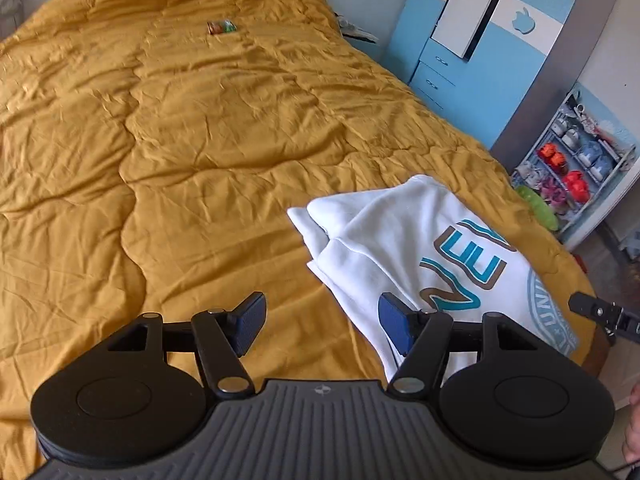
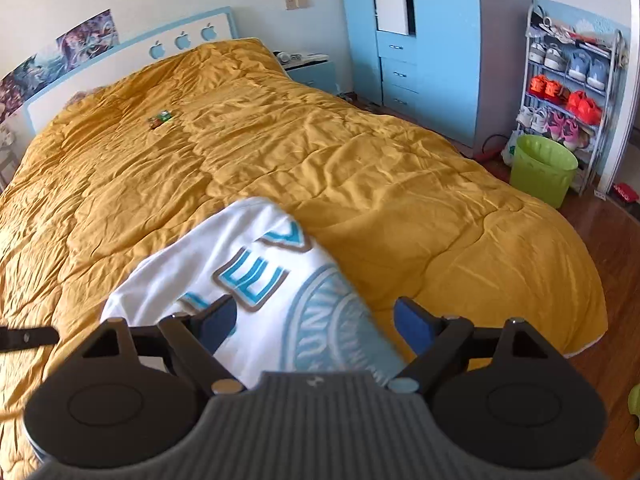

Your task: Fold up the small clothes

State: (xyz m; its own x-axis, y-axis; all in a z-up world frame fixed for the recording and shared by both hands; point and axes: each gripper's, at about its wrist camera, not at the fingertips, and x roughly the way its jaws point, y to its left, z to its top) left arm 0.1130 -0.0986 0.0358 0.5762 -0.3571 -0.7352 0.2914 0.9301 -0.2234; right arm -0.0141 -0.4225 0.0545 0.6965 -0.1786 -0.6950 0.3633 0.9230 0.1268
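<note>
1. Left wrist view: left gripper (image 1: 320, 326) released, jaws standing wide, nothing between them. Right-hand pad overlaps the near-left edge of the white sweatshirt (image 1: 404, 248); whether it touches the cloth cannot be told.
2. Sweatshirt lies partly folded on the near-right part of the bed (image 1: 180, 140), close to the bed's right edge, layers stacked loosely at the far-left corner.
3. Risk, as a judgement: a one-layer pinch at that corner would pull the stack apart; a drag toward the right could slide the cloth off the bed.
4. Tip of the right gripper (image 1: 600, 314) shows at the far right edge, near the print; the two could collide over the cloth.
5. Small packet (image 1: 221, 26) lies far up the bed, well apart, no obstacle.
6. Right wrist view: right gripper (image 2: 316, 326) released, jaws wide, empty. Sweatshirt (image 2: 224, 264) sits under and left of it, blurred; contact cannot be told.
7. Risk: quilt folds just right of the cloth could be caught with it.
8. Green bin (image 2: 542, 168) and shoe rack (image 2: 572, 80) stand on the floor far right, clear of the work.
</note>
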